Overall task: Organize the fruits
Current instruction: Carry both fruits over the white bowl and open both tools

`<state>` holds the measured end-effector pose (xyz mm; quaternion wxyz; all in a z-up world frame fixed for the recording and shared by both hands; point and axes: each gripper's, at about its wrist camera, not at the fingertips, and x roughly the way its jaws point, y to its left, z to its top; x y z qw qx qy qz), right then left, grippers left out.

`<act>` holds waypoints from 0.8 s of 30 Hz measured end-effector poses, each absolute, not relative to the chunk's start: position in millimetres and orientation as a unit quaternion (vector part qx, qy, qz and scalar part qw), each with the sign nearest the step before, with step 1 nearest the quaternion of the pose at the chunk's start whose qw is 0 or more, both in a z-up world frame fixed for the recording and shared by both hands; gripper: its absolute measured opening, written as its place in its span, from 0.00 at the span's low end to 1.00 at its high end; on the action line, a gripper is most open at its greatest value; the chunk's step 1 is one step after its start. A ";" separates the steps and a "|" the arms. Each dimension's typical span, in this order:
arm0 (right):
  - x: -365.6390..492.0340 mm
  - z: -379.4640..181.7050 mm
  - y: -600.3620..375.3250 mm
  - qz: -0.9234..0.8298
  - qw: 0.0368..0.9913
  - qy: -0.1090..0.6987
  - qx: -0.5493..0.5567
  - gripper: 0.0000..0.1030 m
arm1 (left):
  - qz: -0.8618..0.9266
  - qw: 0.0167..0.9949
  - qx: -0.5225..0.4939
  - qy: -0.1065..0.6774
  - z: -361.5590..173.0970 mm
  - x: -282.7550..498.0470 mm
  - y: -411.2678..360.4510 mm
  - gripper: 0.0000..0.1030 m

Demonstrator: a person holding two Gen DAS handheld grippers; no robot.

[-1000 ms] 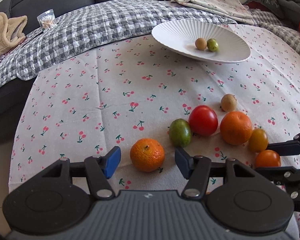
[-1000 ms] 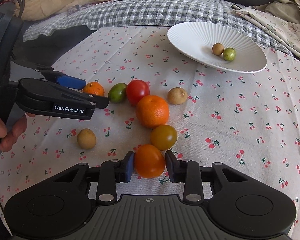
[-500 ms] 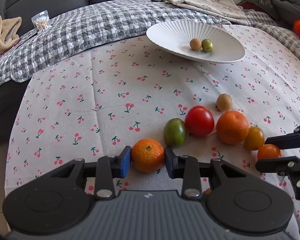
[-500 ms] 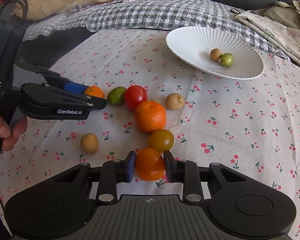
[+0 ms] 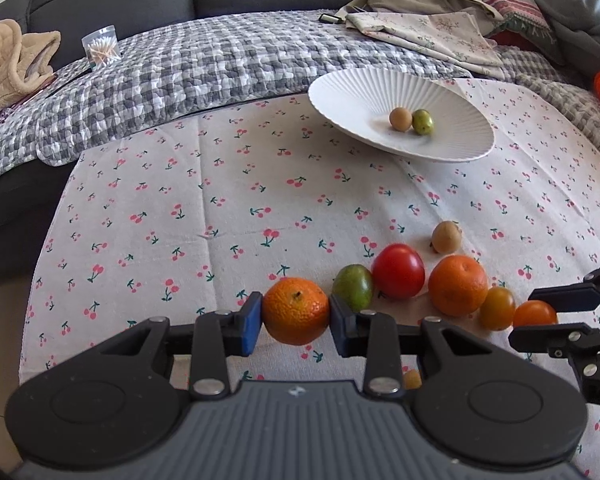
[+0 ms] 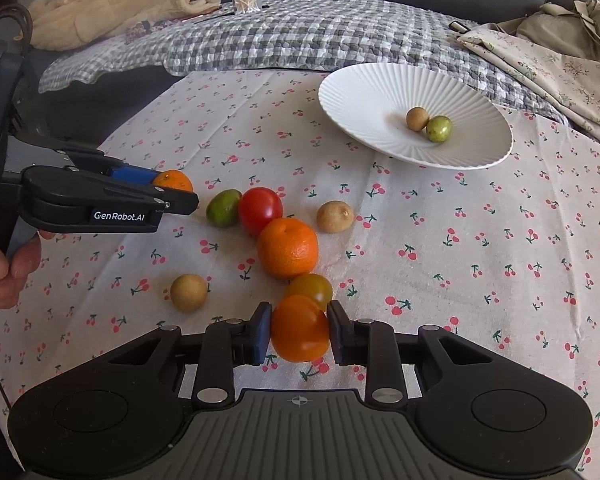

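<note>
**Orange fruit held in both claws, plate waiting**

Cherry-printed cloth covers the table (image 5: 260, 184), and at its far side a white ribbed plate (image 5: 352, 92) is set, with a small brown fruit (image 5: 400, 119) and a small green fruit (image 5: 423, 121) touching each other inside it. The carry step appears to be in hand: each piece is gripped but not yet delivered. The left claw (image 5: 296, 316) is clenched on a mandarin (image 5: 296, 310), seemingly just clear of the cloth. The right claw (image 6: 299, 332) is clenched on an orange tomato (image 6: 299, 328), low over the cloth. A lift and a forward carry to the plate are called for next, with release onto bare plate beside the two small fruits.

Between claws and plate a loose cluster is left: a larger orange (image 6: 287, 247), a red tomato (image 6: 260, 210), a green fruit (image 6: 223, 208), a yellow-green tomato (image 6: 310, 286) touching the gripped one, and two brown fruits (image 6: 335, 217) (image 6: 188, 292). These are likely to be nudged unless height is gained first.
</note>
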<state>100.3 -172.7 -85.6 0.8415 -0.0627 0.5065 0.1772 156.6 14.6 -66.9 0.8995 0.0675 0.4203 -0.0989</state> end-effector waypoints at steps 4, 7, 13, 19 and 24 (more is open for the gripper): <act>102.6 -79.2 -176.6 0.172 0.846 0.501 -0.058 0.27 | -0.095 0.904 0.067 0.411 -61.8 156.0 14.1 0.33; 106.3 -72.5 -181.3 0.167 0.851 0.495 -0.051 0.27 | -0.095 0.906 0.069 0.406 -59.2 155.2 12.2 0.33; 114.9 -60.4 -193.7 0.156 0.860 0.484 -0.033 0.27 | -0.091 0.911 0.060 0.397 -53.9 157.7 8.9 0.33; 124.5 -51.7 -208.1 0.138 0.870 0.472 -0.019 0.27 | -0.086 0.916 0.048 0.390 -45.7 163.1 0.9 0.33; 133.5 -43.1 -222.7 0.125 0.878 0.463 -0.006 0.27 | -0.089 0.920 0.048 0.379 -39.5 166.8 -10.6 0.33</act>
